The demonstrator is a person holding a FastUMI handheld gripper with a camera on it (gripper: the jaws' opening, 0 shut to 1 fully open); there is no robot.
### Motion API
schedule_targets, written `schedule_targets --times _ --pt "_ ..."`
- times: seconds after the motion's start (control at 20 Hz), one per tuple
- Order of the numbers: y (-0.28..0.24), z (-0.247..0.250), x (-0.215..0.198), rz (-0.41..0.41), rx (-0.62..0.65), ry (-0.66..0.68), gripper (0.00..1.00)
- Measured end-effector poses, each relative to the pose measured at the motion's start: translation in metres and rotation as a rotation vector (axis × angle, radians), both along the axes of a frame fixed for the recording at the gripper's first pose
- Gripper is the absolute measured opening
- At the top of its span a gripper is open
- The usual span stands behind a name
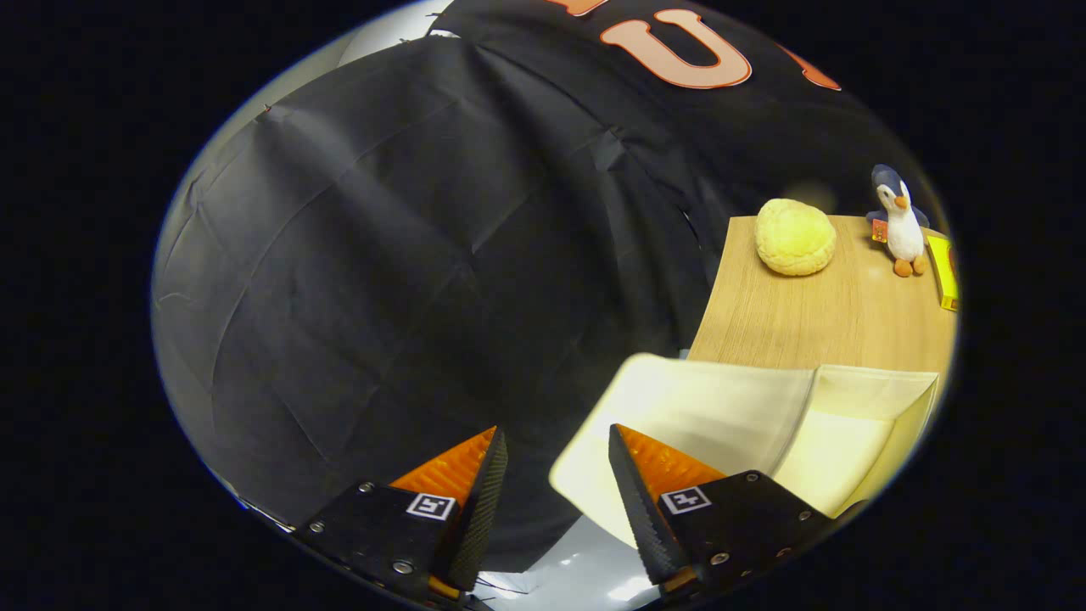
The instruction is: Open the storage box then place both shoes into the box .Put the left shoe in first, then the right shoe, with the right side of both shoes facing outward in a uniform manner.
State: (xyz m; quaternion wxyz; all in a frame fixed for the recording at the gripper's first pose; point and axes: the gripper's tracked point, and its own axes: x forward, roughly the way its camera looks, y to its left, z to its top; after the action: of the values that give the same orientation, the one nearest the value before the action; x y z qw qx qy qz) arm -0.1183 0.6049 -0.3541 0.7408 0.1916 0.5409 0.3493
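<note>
The gripper [557,441] has its two fingers spread apart with nothing between them; the gap looks onto black cloth and a pale, shiny patch of floor or surface low down. Each finger body carries a small square marker.

Just ahead of the right finger [632,484], and partly behind it, sits the storage box [704,407]. It is cream-coloured, smooth and slightly glossy, with rounded corners. Its lid or front flap slopes towards the gripper as a broad pale panel, and beside that panel, on the side away from the left finger, the box's hollow inside [857,441] shows: plain cream walls and a cream floor, with nothing visible in the part that can be seen. The near lower part of the box is hidden by the right finger, so whether the finger touches it cannot be told.

Beyond the box is a wooden table [814,322] with a light grain. At its far end lies a round, lumpy yellow bun-like cushion [795,237]. Near it, well apart from the box, a small toy penguin [899,222] stands upright, with a white belly, dark head and orange feet. Just beside the penguin is a yellow flat object [944,271], only partly seen.

Behind everything hangs the creased black cloth wall [382,255].
</note>
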Motion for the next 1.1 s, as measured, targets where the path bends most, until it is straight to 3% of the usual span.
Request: schedule_targets --times 0.3,0.6,1.1 --pt "-0.088 -0.003 0.019 -0.025 -0.117 -0.178 0.88" --pt "-0.215 -0.020 0.041 -0.083 -0.312 -0.357 0.88" --pt "-0.402 -0.079 0.018 -0.226 -0.565 -0.317 0.89"
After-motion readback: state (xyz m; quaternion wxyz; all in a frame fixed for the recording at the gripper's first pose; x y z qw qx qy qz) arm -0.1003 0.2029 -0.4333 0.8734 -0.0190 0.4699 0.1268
